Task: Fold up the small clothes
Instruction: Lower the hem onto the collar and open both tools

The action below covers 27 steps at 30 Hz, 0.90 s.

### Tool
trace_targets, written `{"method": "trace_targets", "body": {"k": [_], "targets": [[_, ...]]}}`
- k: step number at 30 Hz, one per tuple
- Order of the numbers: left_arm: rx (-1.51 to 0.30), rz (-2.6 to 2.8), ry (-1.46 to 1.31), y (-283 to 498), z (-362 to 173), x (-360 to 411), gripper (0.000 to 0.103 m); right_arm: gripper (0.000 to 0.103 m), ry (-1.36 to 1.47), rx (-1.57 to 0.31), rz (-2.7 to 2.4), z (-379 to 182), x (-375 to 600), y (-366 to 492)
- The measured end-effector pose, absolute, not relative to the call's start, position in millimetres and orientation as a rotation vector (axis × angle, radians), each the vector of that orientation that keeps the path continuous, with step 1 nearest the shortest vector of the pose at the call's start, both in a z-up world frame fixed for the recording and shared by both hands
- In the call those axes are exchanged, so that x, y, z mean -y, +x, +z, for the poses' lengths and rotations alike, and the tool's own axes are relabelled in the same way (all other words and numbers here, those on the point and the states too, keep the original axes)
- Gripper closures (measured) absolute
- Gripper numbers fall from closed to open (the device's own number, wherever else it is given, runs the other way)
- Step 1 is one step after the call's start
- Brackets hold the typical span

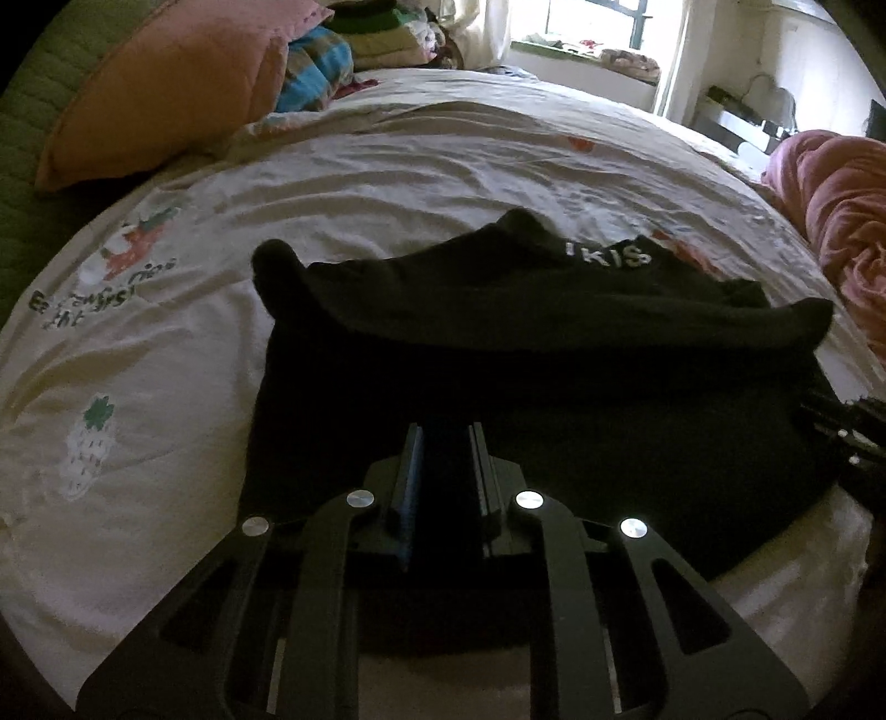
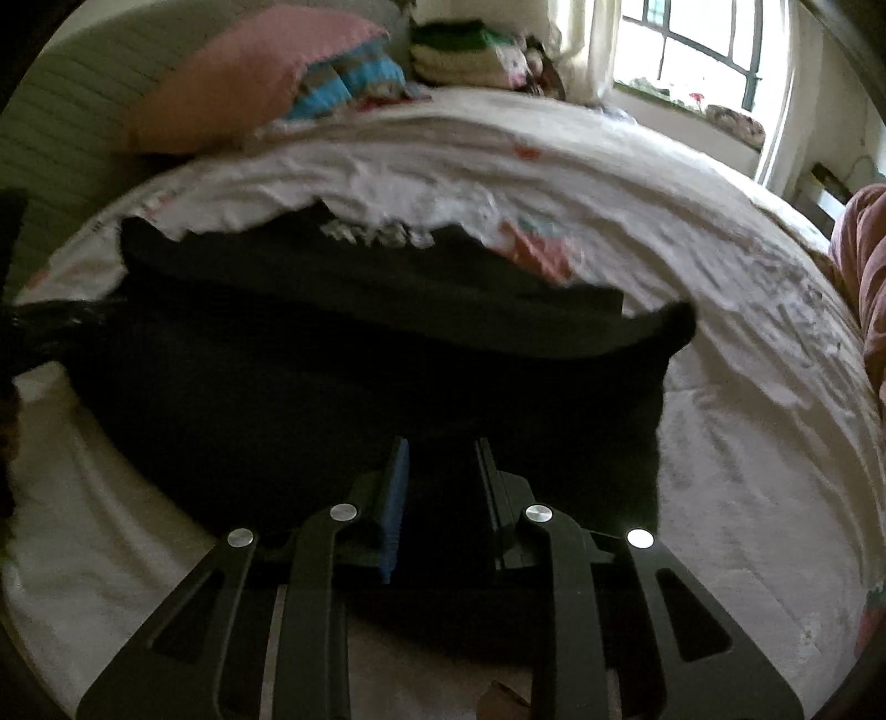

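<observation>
A black top [image 1: 498, 332] lies spread on the white printed bedsheet [image 1: 332, 183], its collar band with white lettering [image 1: 607, 253] at the far side and both sleeve ends turned up. My left gripper [image 1: 446, 429] points down over its near left part, jaws a narrow gap apart. Whether cloth sits between the pads is lost in the dark. In the right wrist view my right gripper [image 2: 443, 443] hangs over the near right part of the same top [image 2: 332, 360], its jaws a little wider apart. The right gripper [image 1: 847, 437] also shows at the left view's right edge.
An orange-pink pillow [image 1: 166, 94] and a blue checked bundle [image 1: 315, 66] sit at the bed's far left. Folded clothes [image 2: 465, 50] are stacked behind them. A pink blanket [image 1: 847, 221] is bunched at the right edge. A bright window [image 2: 692, 50] stands beyond the bed.
</observation>
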<state>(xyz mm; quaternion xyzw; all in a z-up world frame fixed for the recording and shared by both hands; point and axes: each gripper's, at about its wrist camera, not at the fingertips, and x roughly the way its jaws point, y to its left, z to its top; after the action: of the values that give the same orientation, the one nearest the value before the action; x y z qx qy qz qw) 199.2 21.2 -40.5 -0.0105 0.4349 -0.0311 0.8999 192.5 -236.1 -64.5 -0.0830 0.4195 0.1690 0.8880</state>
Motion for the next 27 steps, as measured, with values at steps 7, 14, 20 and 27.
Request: {"method": "trace_targets", "body": {"k": [7,14,20,27], "targets": [[-0.906,-0.024,-0.014,227.8,-41.8,-22.7,0.094,0.081,-0.156,-0.878,0.321,-70.0,226.0,231.8],[-0.922,0.014,-0.063,260.6,-42.3,-32.3,0.094,0.083,-0.052,-0.893,0.288,-65.3,233.8,270.3],[-0.885,0.044,-0.121,277.3,-31.8,-50.0,0.093,0.084,0.050,-0.851,0.276,-62.7,245.9,290.5],[-0.801,0.098,-0.231,280.5,-10.7,-80.5,0.086,0.083,0.145,-0.764,0.207,-52.7,276.6,293.6]]}}
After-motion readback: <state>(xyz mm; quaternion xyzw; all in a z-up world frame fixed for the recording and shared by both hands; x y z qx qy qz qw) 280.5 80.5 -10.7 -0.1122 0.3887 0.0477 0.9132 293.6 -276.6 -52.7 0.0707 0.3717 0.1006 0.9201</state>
